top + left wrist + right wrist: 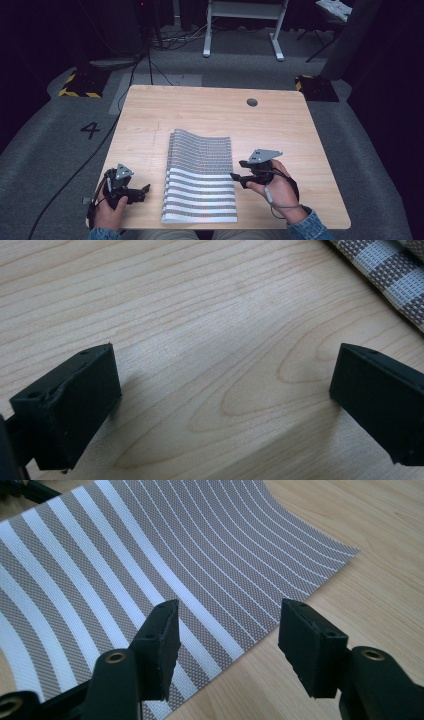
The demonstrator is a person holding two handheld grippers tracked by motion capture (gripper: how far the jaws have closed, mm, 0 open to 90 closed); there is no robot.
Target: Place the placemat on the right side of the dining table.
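A woven mat (pixel 200 175) with grey and white stripes lies in the middle of the wooden table (pixel 210 107), its far end slightly lifted in a wave. My right gripper (pixel 235 178) hovers at the mat's right edge, held in a hand. In the right gripper view its jaws (pixel 227 630) stand open above the mat (pixel 150 555) and its edge, with nothing between them. My left gripper (pixel 145 192) rests near the table's front left, apart from the mat. Its jaws (pixel 225 390) are wide open over bare wood, with a corner of the mat (pixel 385 270) beyond.
A small dark round hole (pixel 252 102) sits in the table's far right part. On the floor behind are a white desk frame (pixel 243 30), yellow-black marked bases (pixel 80 85) and a black cable (pixel 75 175) running along the table's left side.
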